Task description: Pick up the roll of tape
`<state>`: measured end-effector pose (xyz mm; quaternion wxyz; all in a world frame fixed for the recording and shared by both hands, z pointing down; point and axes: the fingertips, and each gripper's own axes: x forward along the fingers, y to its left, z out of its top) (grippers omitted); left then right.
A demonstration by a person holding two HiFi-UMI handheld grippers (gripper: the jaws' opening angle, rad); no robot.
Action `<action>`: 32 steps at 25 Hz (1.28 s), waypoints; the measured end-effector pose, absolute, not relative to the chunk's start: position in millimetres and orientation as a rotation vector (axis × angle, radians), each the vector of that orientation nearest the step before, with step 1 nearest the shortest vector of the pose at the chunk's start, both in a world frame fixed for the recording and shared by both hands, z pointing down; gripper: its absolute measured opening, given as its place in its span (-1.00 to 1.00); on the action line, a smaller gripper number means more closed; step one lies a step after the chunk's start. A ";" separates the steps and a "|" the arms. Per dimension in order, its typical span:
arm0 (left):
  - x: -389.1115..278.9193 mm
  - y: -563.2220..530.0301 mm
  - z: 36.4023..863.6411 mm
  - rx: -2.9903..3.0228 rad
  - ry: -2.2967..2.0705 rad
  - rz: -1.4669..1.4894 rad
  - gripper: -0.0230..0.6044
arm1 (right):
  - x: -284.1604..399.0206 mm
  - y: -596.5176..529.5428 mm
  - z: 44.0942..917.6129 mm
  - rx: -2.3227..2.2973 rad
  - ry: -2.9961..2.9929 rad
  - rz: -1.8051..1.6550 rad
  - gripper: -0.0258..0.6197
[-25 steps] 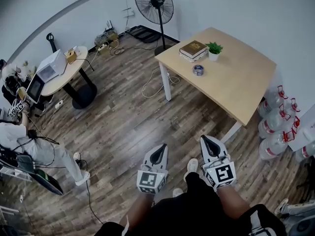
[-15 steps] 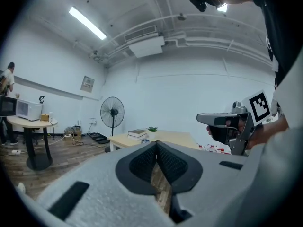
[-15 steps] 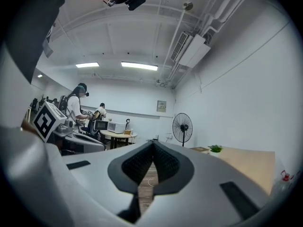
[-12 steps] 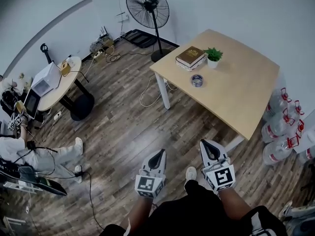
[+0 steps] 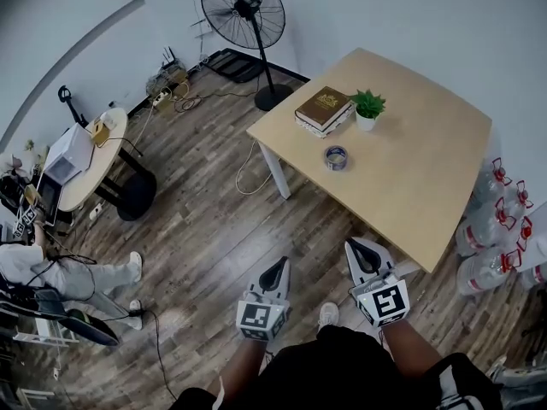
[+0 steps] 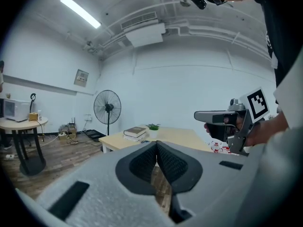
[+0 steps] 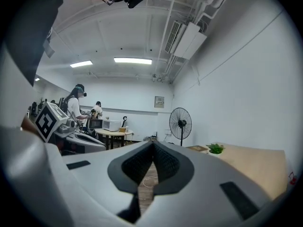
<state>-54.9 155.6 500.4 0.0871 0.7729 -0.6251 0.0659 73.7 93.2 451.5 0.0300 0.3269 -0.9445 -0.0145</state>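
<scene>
Since a second ago the desk [image 5: 427, 169] has drawn nearer and sits lower in the head view, and the fan [image 5: 243, 11] beyond its far corner has slid left. The tape [image 5: 336, 157] has come closer with the desk. It lies flat near the desk's left edge, just in front of the book [image 5: 323, 108] and the plant [image 5: 367, 108] but apart from both. A stretch of wood floor [image 5: 214, 220] separates it from the left hand-held gripper [image 5: 277, 270] and the right hand-held gripper [image 5: 359, 253]. Both are clenched on nothing, side by side, well short of the desk. A round table [image 5: 85, 156] stands far left, bottles [image 5: 491, 229] crowd the desk's right side, and a cable [image 5: 248, 165] loops by its leg.
</scene>
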 end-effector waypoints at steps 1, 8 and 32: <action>-54.0 145.1 500.0 2.305 -1.860 0.202 -0.92 | 72.8 83.2 451.3 1.000 -2.914 -0.046 -0.93; -50.1 95.5 491.7 2.328 -1.873 0.244 -0.92 | 70.5 34.3 449.3 0.985 -2.940 -0.046 -0.93; -134.5 -114.3 498.5 2.473 -1.641 0.217 -0.92 | -7.8 -153.4 466.2 1.197 -2.767 -0.050 -0.93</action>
